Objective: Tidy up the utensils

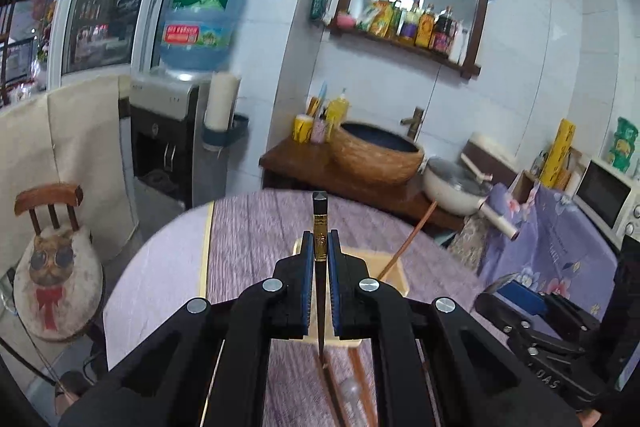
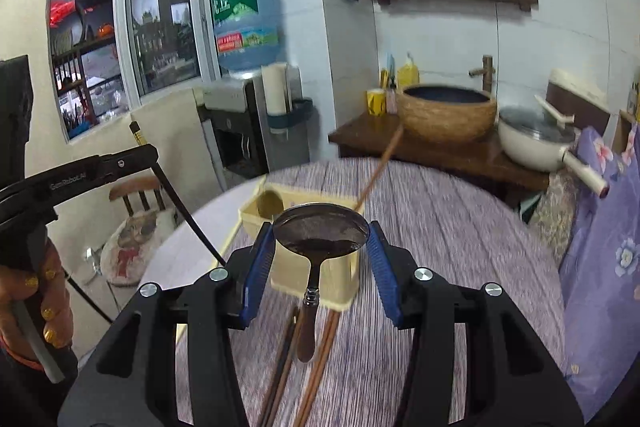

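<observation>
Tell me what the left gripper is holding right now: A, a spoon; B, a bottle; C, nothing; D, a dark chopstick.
D: the left gripper has its blue-padded fingers closed on a dark chopstick with a gold band, raised above the cream utensil box.

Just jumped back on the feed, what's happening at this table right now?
A person is sorting utensils into a cream holder box on the purple table. The left tool is shut on a dark chopstick, lifted off the table. The right tool is open, its pads either side of a spoon whose bowl sits at the box's rim. One brown chopstick already leans in the box; more chopsticks lie on the table beside the spoon's handle.
</observation>
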